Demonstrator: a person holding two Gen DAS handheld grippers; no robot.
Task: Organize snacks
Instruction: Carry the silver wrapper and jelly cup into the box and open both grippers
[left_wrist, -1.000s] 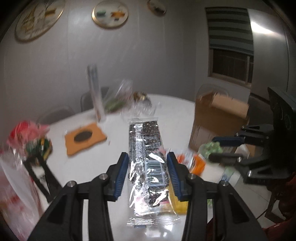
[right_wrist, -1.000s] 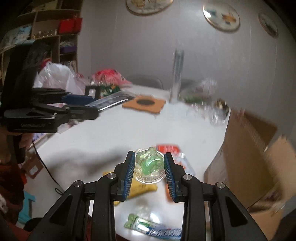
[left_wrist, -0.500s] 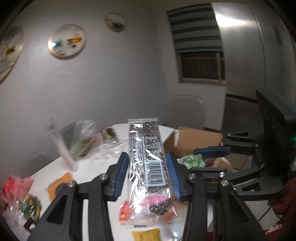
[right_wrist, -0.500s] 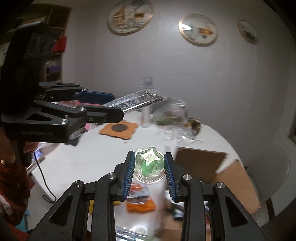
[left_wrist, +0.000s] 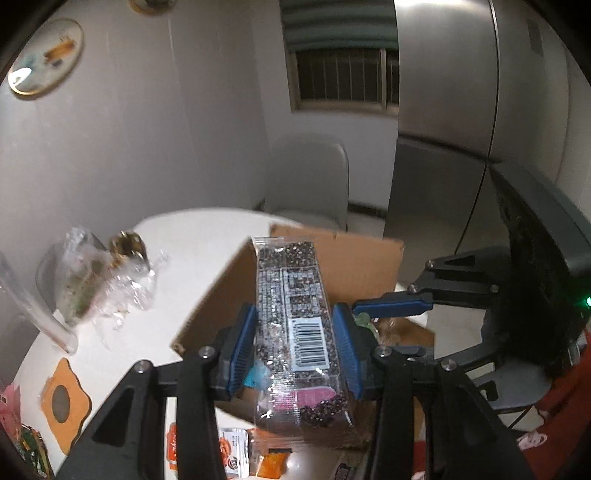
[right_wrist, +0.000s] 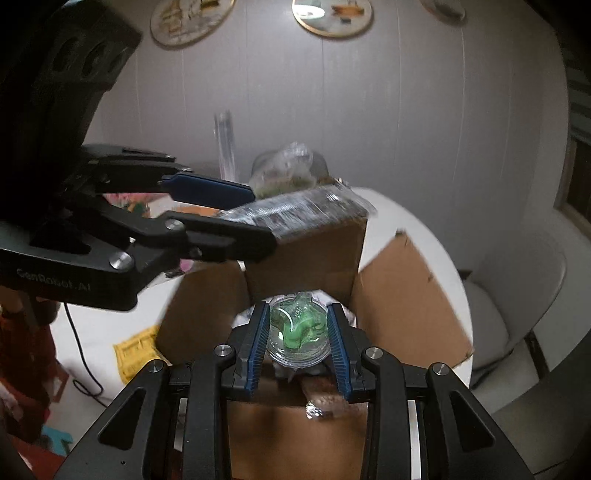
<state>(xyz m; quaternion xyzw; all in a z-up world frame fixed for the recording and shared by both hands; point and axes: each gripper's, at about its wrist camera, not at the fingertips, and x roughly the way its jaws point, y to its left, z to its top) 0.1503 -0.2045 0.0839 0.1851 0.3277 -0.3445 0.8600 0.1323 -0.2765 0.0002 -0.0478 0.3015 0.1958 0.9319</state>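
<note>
Right gripper (right_wrist: 297, 341), jaws clamped on a clear jelly cup (right_wrist: 298, 330), hangs directly over the open cardboard box (right_wrist: 406, 295). At ten o'clock beyond it, the left gripper (left_wrist: 295, 341) pinches a long snack packet (left_wrist: 295, 317), its long axis pointing toward twelve above the box's rim.

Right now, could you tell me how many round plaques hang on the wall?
3: in the right wrist view, left plaque, middle plaque, right plaque; more may be out of frame.
</note>
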